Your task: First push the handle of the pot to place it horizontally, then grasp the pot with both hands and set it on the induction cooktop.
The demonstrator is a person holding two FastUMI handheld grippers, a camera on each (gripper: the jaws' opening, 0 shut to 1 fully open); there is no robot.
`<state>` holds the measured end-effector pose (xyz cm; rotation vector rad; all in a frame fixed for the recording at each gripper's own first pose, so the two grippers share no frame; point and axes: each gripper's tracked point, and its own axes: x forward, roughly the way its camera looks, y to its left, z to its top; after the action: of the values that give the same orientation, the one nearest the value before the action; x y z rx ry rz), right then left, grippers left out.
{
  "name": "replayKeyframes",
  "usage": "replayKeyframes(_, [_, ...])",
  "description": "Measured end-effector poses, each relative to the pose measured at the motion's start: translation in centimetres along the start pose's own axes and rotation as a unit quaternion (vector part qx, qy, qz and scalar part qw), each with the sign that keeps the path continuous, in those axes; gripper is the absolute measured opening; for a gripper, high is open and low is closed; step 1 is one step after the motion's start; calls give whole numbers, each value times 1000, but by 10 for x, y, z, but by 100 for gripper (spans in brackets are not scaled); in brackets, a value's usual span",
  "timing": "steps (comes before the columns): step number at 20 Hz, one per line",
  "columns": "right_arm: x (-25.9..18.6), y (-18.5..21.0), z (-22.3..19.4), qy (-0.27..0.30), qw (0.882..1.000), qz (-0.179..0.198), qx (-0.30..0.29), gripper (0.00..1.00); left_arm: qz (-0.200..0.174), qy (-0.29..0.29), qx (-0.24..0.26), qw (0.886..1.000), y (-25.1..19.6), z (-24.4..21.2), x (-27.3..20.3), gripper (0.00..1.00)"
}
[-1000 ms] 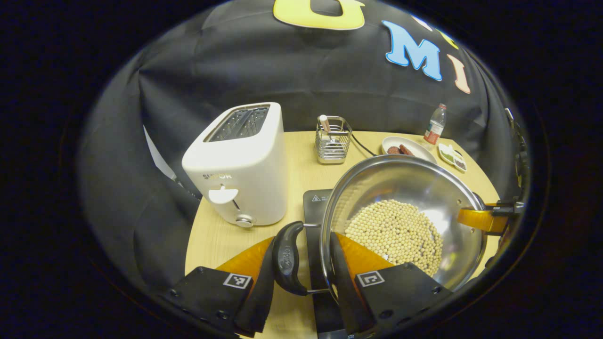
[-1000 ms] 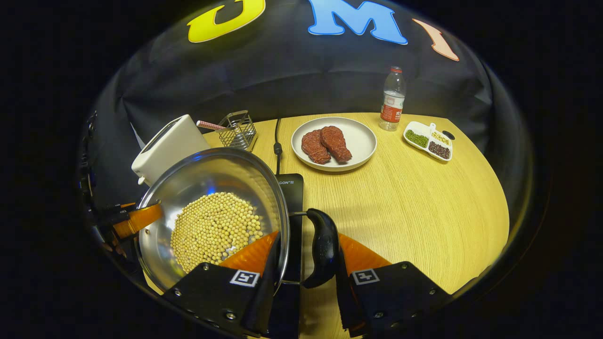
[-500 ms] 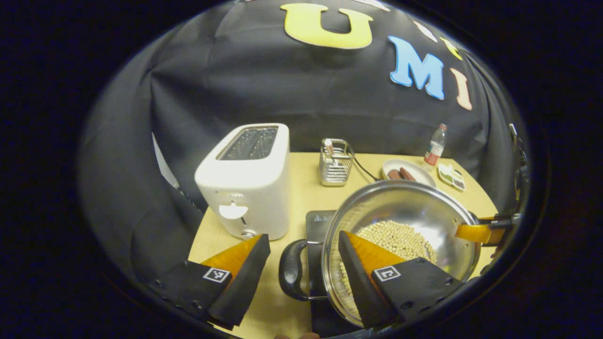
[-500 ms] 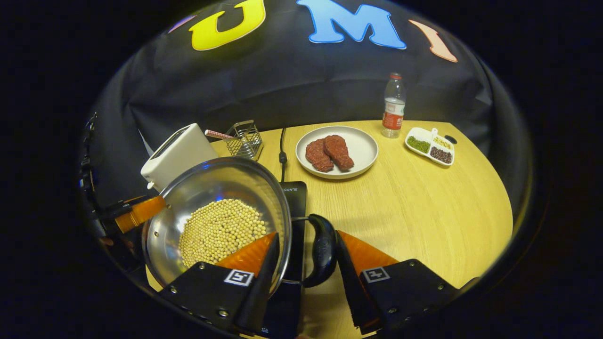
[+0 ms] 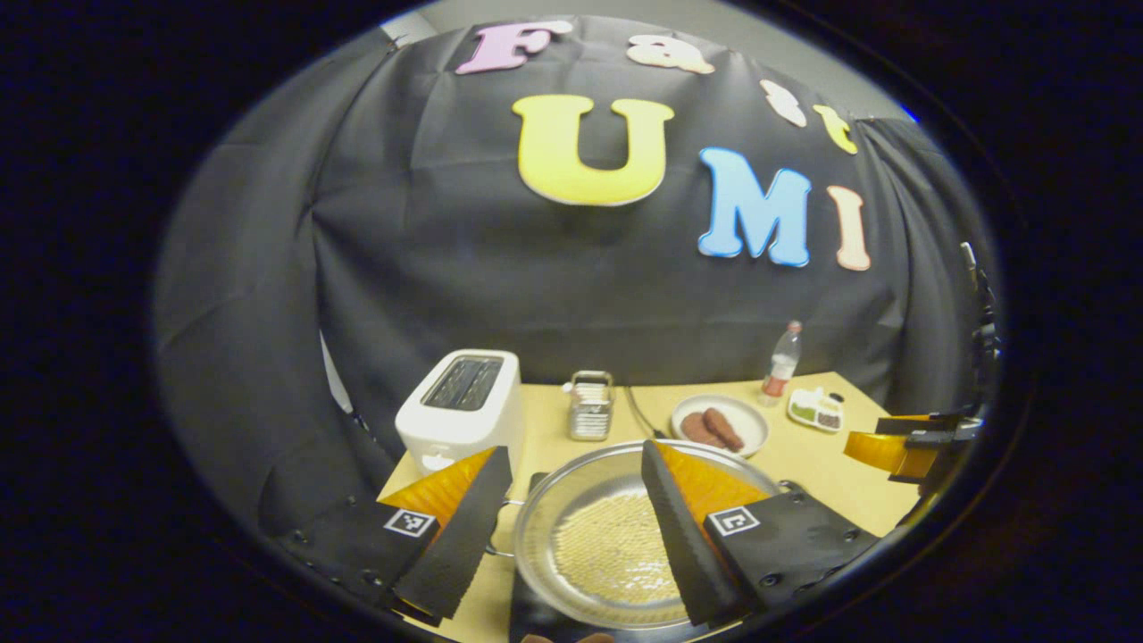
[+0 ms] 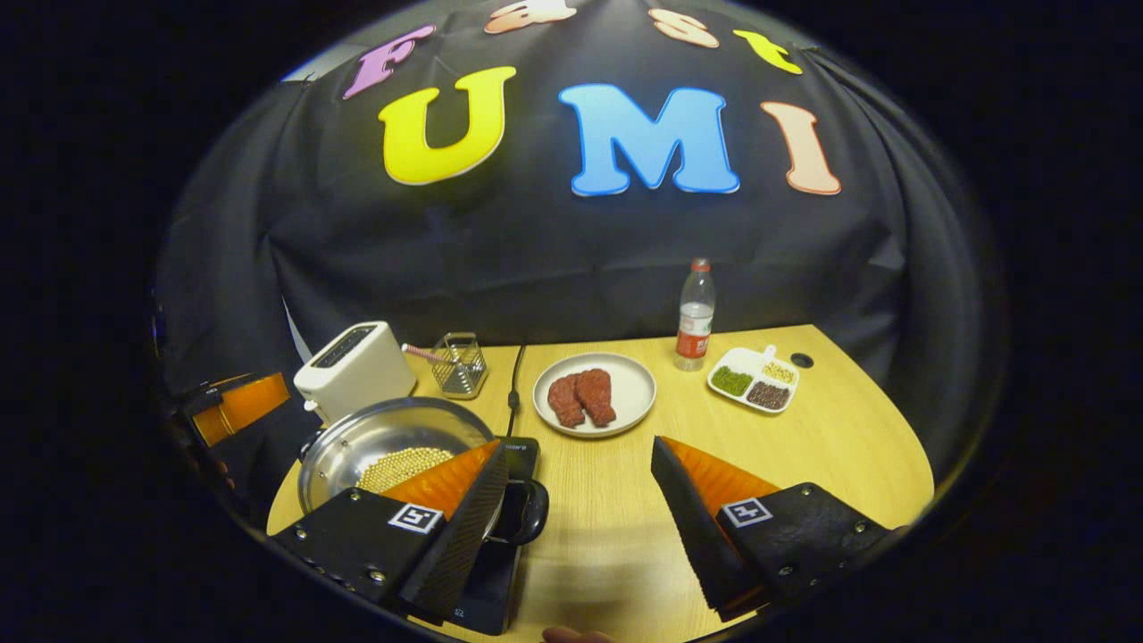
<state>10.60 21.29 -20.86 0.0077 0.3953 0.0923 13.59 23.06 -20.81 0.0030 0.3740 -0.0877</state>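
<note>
The pot (image 6: 393, 446) with beans sits on the black cooktop (image 6: 500, 554), and both grippers are above it with their fingers spread wide and nothing between them.

In the right gripper view the right gripper (image 6: 580, 509) is over the table (image 6: 804, 446), and the pot's black handle (image 6: 531, 511) is just beside its left finger. In the left gripper view the left gripper (image 5: 571, 518) is over the pot (image 5: 554, 509), and one finger covers part of the rim. Behind the pot stand a white toaster (image 6: 355, 368) and a wire basket (image 6: 458, 364). A plate (image 6: 636, 382) with two pieces of meat, a bottle (image 6: 695, 314) and a small dish (image 6: 753, 379) of beans are near the wall, well apart from the pot. A black cable (image 6: 515, 379) runs from the cooktop to the wall.
</note>
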Motion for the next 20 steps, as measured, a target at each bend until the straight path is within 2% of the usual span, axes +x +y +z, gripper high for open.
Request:
replayKeyframes(4, [-48,-33,52,-66,998,3,-11,98,-5,-56,8,998,-73,41,-37,95])
replayKeyframes(7, [-82,-55,84,-102,995,3,-19,97,-14,-89,-6,996,-122,76,-68,95])
replayKeyframes(12, [-135,-96,137,-162,987,-11,-18,98,-21,-164,1,986,-186,147,-119,99])
replayKeyframes(13, [-142,-105,147,-171,985,-11,-16,97,-22,-169,1,985,-196,157,-123,95])
replayKeyframes(15, [-153,-118,159,-182,983,-8,-13,97,-15,-172,-5,985,-210,166,-130,97])
replayKeyframes(18, [-161,-127,166,-190,982,5,-9,97,-1,-164,-12,986,-224,158,-130,95])
replayKeyframes(20, [-164,-127,166,-188,982,19,-14,97,11,-155,-7,988,-228,150,-133,97])
